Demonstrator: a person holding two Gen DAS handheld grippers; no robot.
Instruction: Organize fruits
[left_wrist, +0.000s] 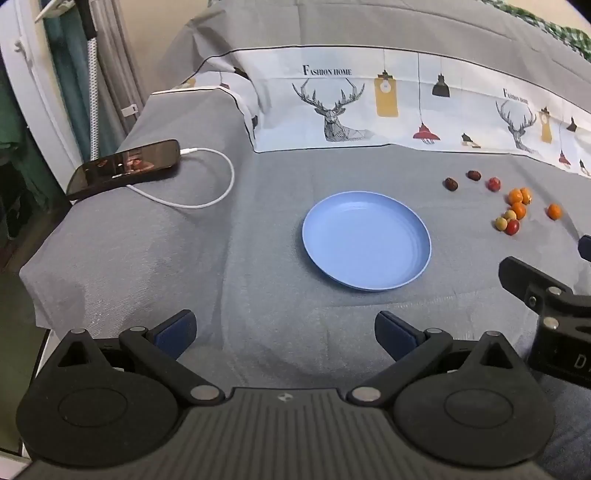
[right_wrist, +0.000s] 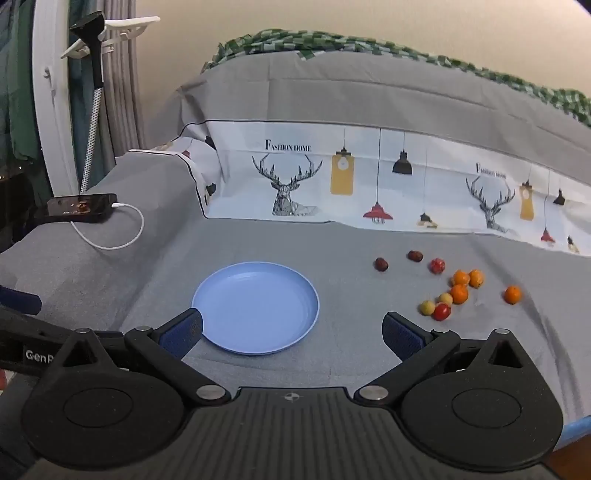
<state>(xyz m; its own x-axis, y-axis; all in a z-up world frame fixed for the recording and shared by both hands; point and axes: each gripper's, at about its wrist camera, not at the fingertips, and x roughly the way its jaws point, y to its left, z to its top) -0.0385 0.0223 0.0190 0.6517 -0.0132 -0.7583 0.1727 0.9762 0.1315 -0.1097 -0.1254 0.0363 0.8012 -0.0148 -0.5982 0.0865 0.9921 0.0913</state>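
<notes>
1. Opening step, by the look of it: nothing picked yet, blue plate (right_wrist: 255, 308) bare, all fruit loose on the grey bed cover (right_wrist: 332, 243).
2. Left hand-held gripper (left_wrist: 285, 332) spread wide, nothing between the pads, hovering near the plate's front edge.
3. Right hand-held gripper (right_wrist: 292, 334) likewise spread wide and carrying nothing, its left pad overlapping the plate's rim in view, fruit off to the right.
4. Next move, judged: swing the right gripper toward the fruit cluster (right_wrist: 452, 293), close on 1 piece, carry to the plate.
5. Nearest candidates: red fruit (right_wrist: 441, 311) touching a pale yellow one (right_wrist: 427, 307); tight packing calls for a careful approach to avoid nudging neighbours.
6. Easier single target: lone orange fruit (right_wrist: 512, 294), well apart from the rest.
7. Fruit appearance: small, round, glossy; 4 orange, 2 pale yellow, 2 red, 2 dark brown-red ones (right_wrist: 381, 264) farther back in a loose row.
8. Likely to roll on the soft cover if bumped.
9. Elsewhere: phone (left_wrist: 123, 168) on a white cable (left_wrist: 207, 177) at far left, clear of the work.
</notes>
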